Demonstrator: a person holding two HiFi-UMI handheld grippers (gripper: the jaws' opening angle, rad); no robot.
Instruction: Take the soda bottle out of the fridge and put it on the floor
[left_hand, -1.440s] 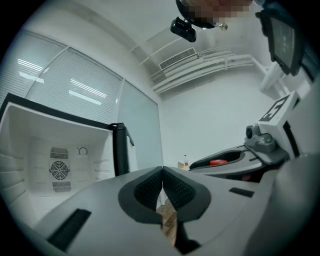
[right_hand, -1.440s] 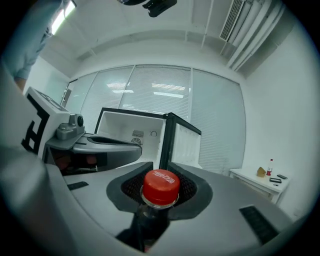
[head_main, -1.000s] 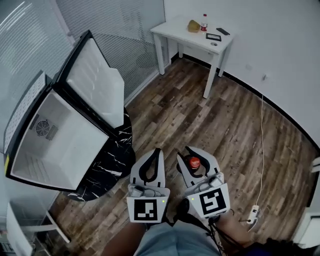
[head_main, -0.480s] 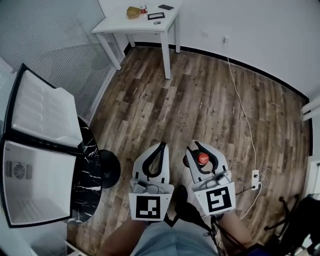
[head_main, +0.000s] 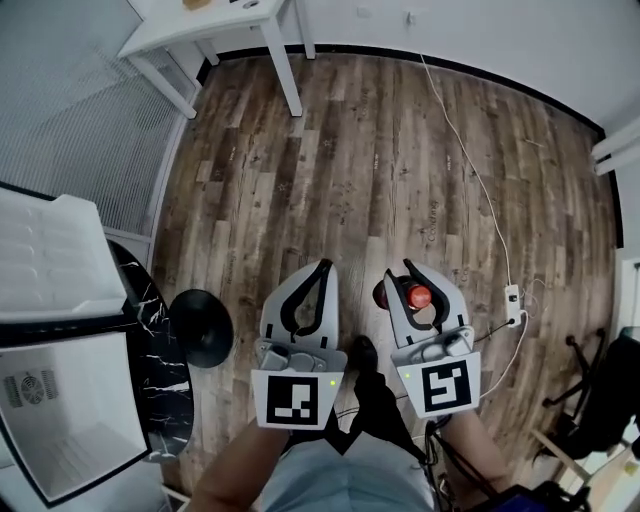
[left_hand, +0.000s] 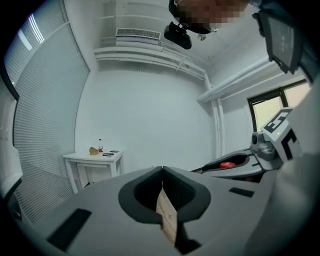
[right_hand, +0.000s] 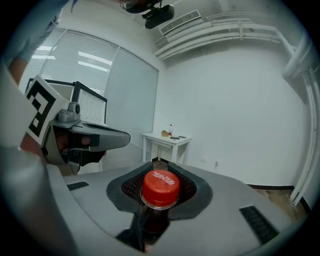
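Right gripper (head_main: 414, 276): jaws pinching the bottle (right_hand: 160, 189) at the neck, just under its red cap. Dark body mostly hidden beneath the jaws; label not visible. Bottle held upright over the wood floor (head_main: 380, 160); its base is hidden, so contact with the floor cannot be told.

Left gripper (head_main: 322, 268): jaws pressed together, tips touching, nothing between them, only a sliver of floor showing through.

Fridge (head_main: 60, 430): open at the left edge, cut off by the frame, well apart from the bottle. Table (head_main: 200, 25) cropped at the top; items on it too small to identify.
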